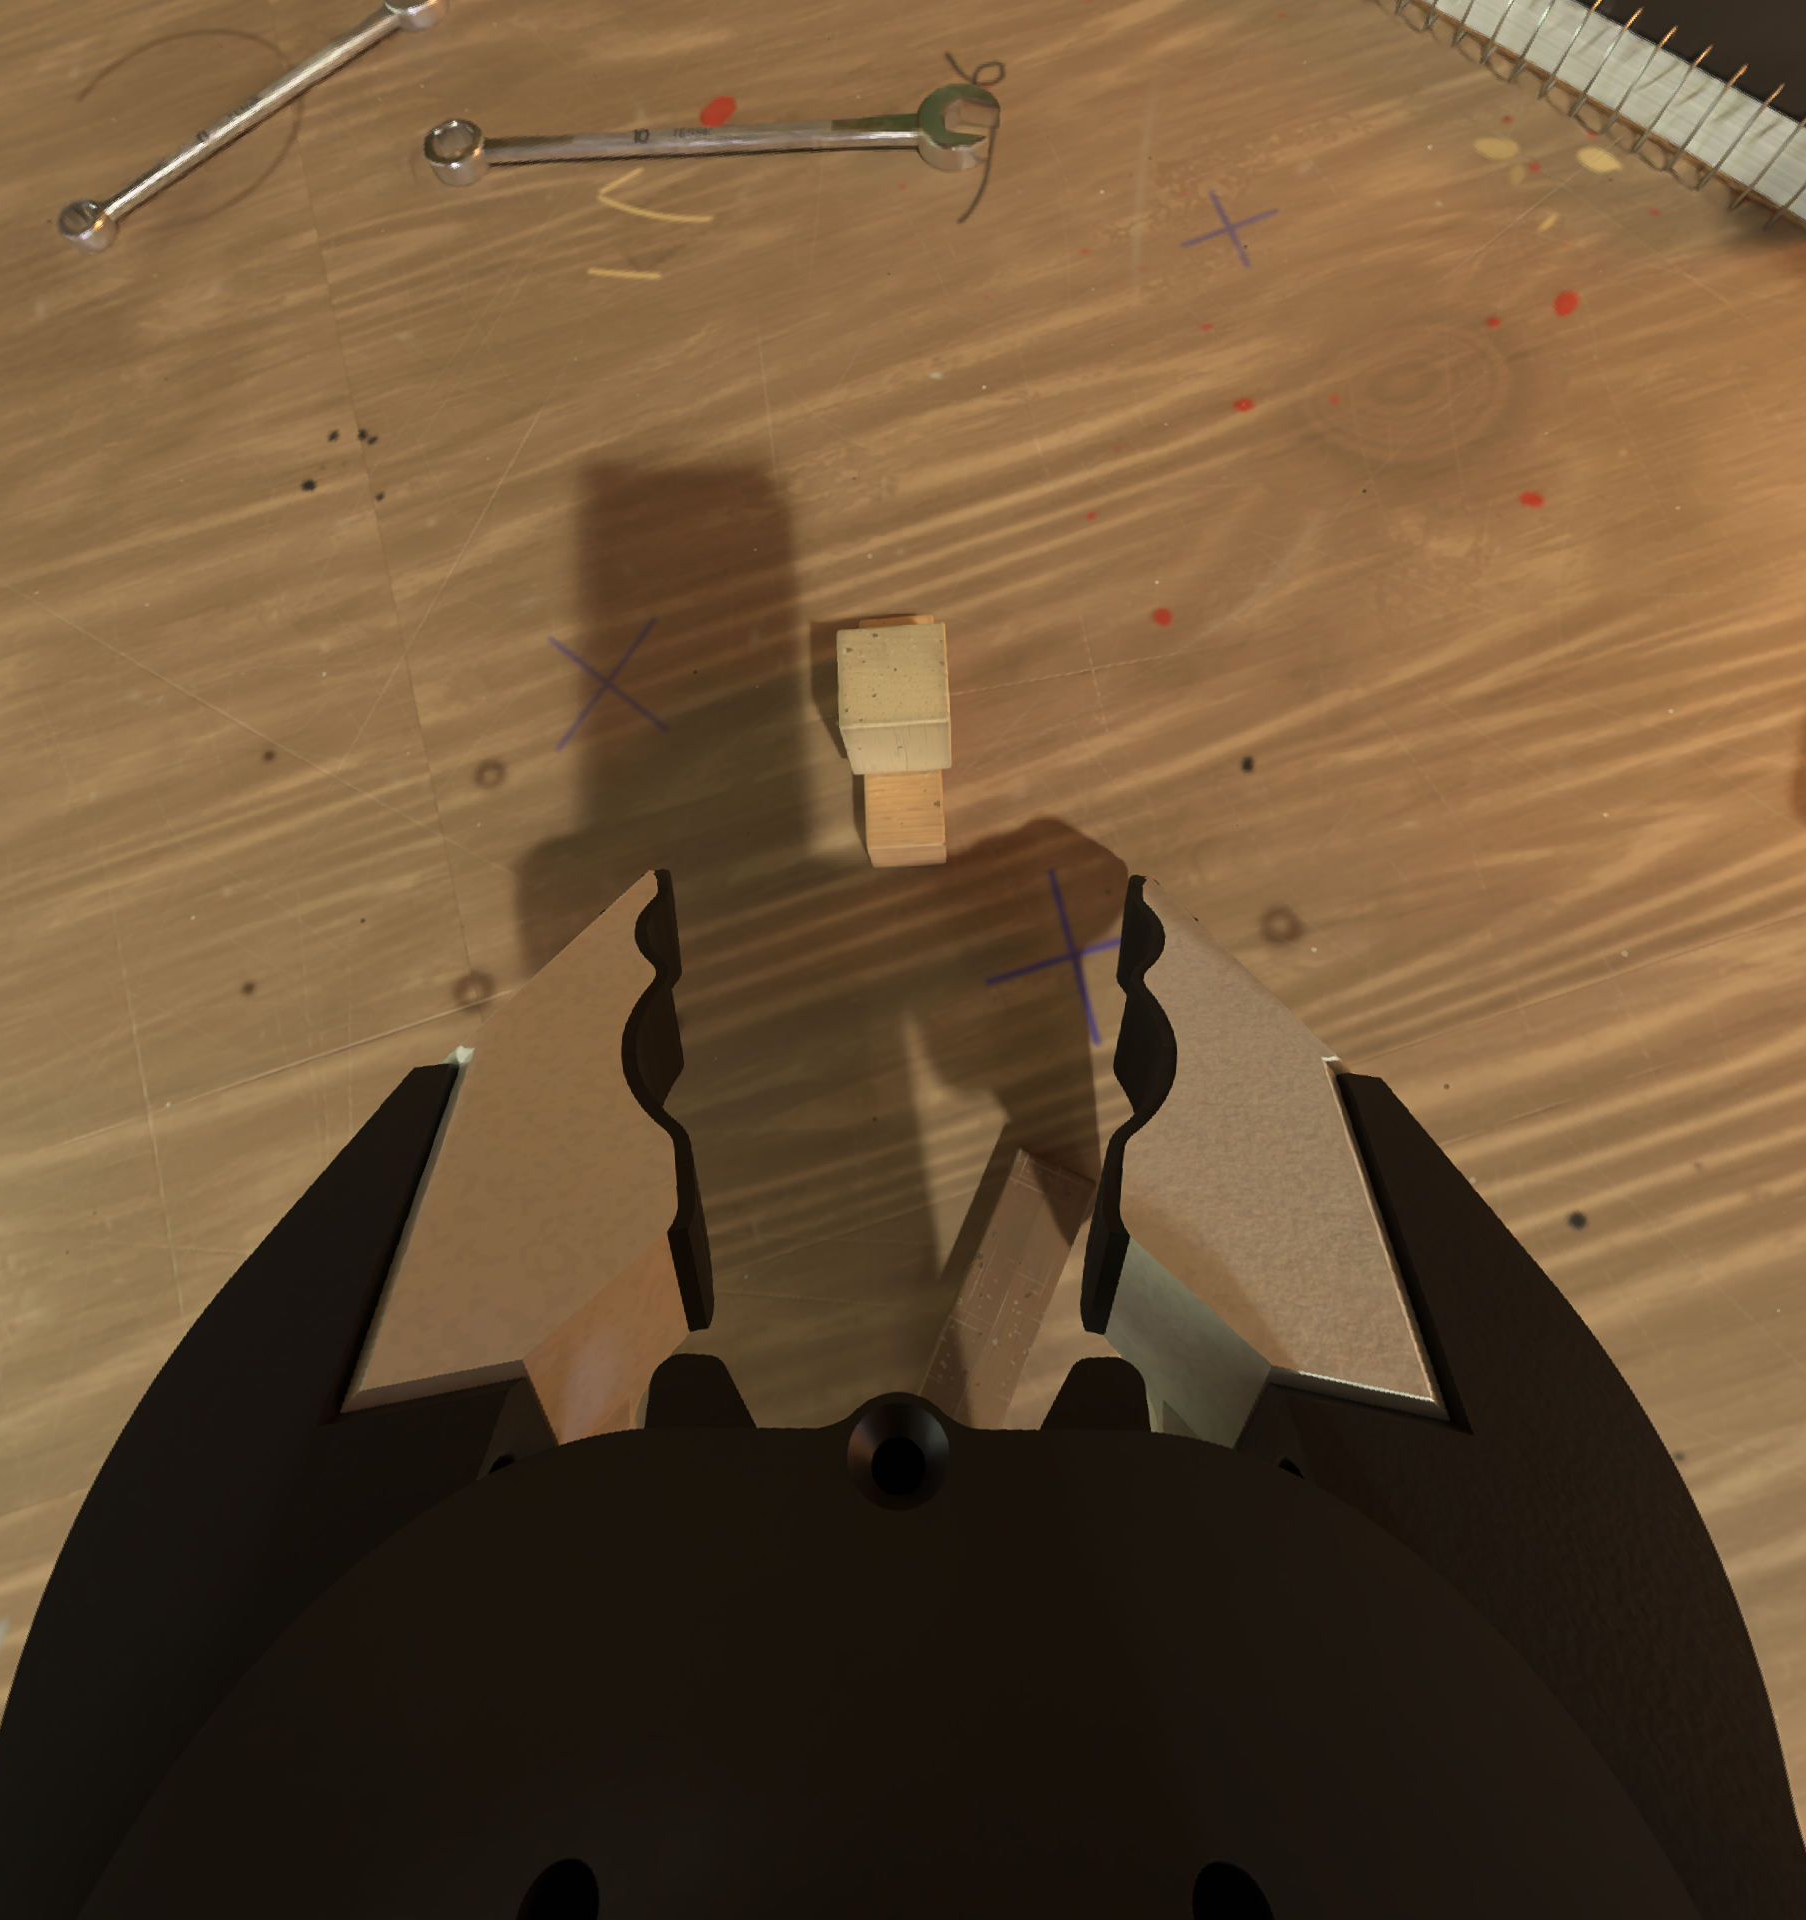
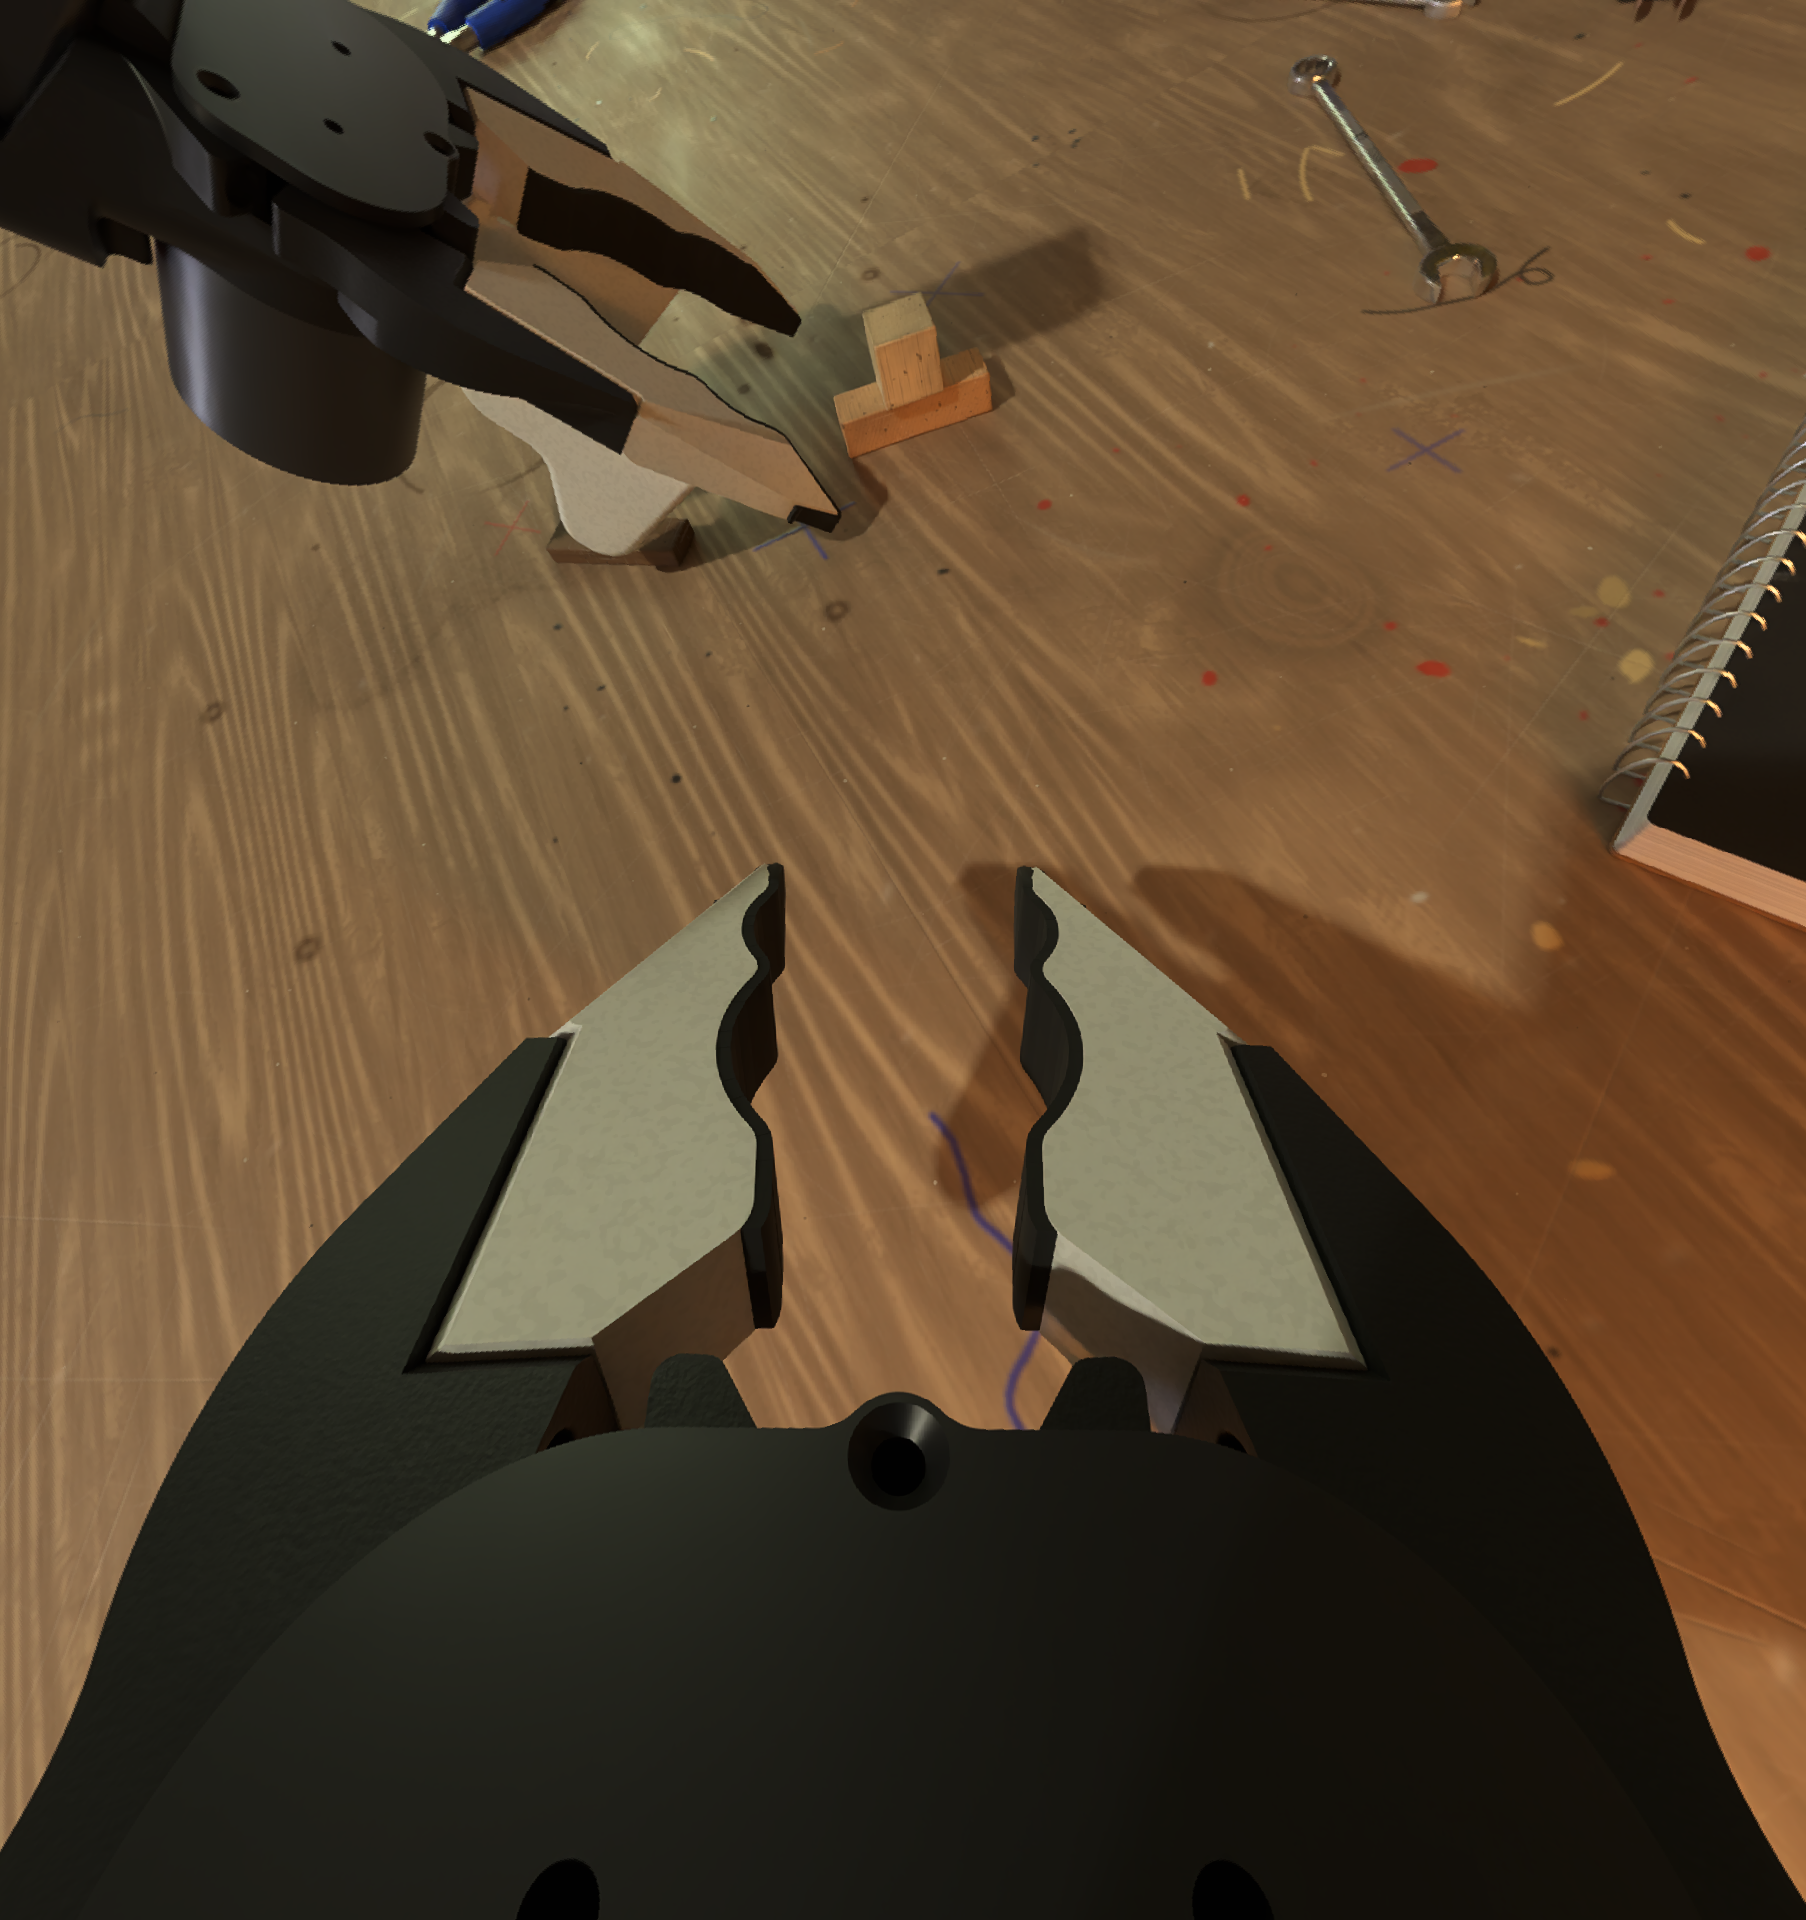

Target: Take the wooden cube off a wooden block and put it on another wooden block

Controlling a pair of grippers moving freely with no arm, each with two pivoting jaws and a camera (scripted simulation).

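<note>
A pale wooden cube [image 1: 894, 694] sits on a flat light wooden block [image 1: 906, 826] at the middle of the table. My left gripper [image 1: 897, 883] is open and empty, its tips just short of that block. A second, greyer block [image 1: 1003, 1288] lies under it between the fingers, partly hidden. In the right wrist view the cube [image 2: 904, 348] stands on its block [image 2: 925, 410] at upper centre, with the left gripper [image 2: 811, 416] open just left of it. The second block [image 2: 670, 545] peeks out below that gripper. My right gripper [image 2: 899, 878] is open and empty, far from the blocks.
Two wrenches [image 1: 691, 140] [image 1: 244, 109] lie at the far side. One wrench [image 2: 1392, 182] shows in the right wrist view. A black spiral notebook [image 1: 1647, 94] [image 2: 1772, 748] lies at the right. Blue-handled tools [image 2: 473, 21] show behind the left gripper.
</note>
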